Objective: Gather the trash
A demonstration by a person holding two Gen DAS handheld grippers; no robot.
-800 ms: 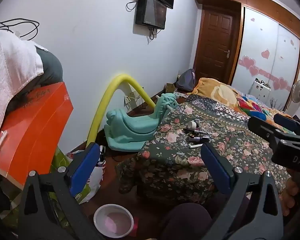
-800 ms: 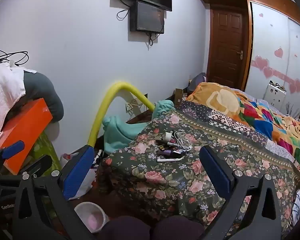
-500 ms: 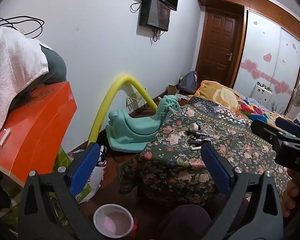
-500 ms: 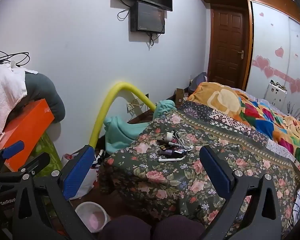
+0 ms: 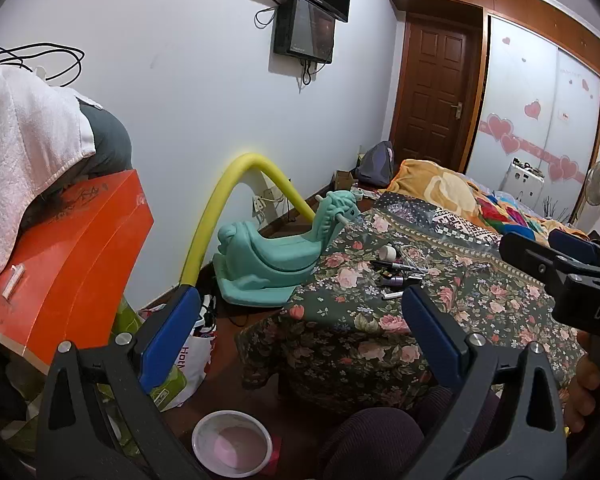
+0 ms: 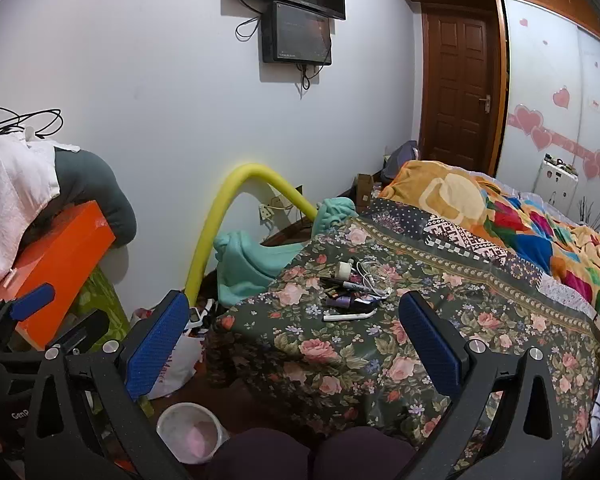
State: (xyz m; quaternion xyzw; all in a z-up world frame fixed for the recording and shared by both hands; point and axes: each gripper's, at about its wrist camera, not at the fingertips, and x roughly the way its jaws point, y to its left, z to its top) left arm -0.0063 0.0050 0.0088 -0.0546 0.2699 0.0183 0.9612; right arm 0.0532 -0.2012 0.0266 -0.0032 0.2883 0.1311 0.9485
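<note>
A small heap of litter [image 6: 352, 290] lies on the floral bedspread [image 6: 380, 340]: a white roll, pens, a purple tube, a white cable. It also shows in the left wrist view [image 5: 396, 274]. A white bin with a pink liner [image 6: 190, 432] stands on the floor below, seen in the left wrist view too [image 5: 232, 444]. My left gripper [image 5: 300, 332] is open and empty, held back from the bed. My right gripper [image 6: 294, 336] is open and empty, in front of the litter and short of it.
An orange box [image 5: 68, 264] under a white towel stands at the left. A teal rocking toy [image 5: 276, 256] and a bent yellow foam tube [image 5: 228, 208] sit between wall and bed. Bags [image 5: 188, 364] lie on the floor. My knees [image 6: 312, 456] are at the bottom.
Both views have shifted slightly, with the left one tilting a little upward. Both grippers stay open and empty.
</note>
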